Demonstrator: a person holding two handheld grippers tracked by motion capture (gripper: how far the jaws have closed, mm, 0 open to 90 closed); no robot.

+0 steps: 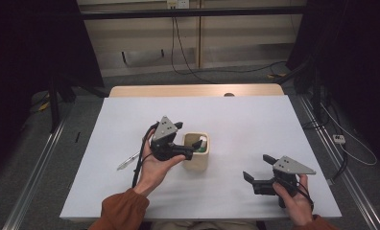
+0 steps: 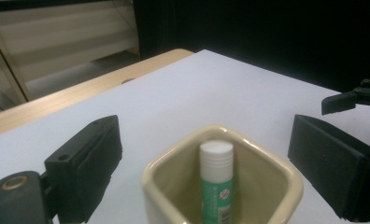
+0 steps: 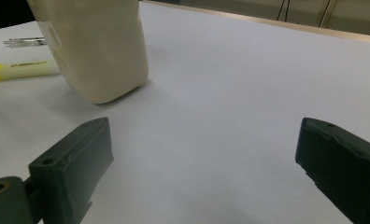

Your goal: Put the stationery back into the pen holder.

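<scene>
A cream square cup (image 1: 196,158) stands near the middle of the white table (image 1: 241,115). Upright inside it is a glue stick (image 2: 217,182) with a white cap and a green label. My left gripper (image 1: 187,136) hangs just over the cup's left side, open, with nothing between its jaws. In the left gripper view the cup (image 2: 248,186) sits below and between the wide-apart jaws of the left gripper (image 2: 204,135). My right gripper (image 1: 257,167) rests open low at the front right, well away from the cup. In its own view the right gripper (image 3: 202,140) frames bare table, with the cup (image 3: 99,46) at the upper left.
A clear pen (image 1: 129,161) lies left of the cup, beside the left hand. A yellow highlighter (image 3: 19,70) and the pen (image 3: 24,42) lie beyond the cup in the right gripper view. The wooden far edge (image 1: 193,90) borders the white surface.
</scene>
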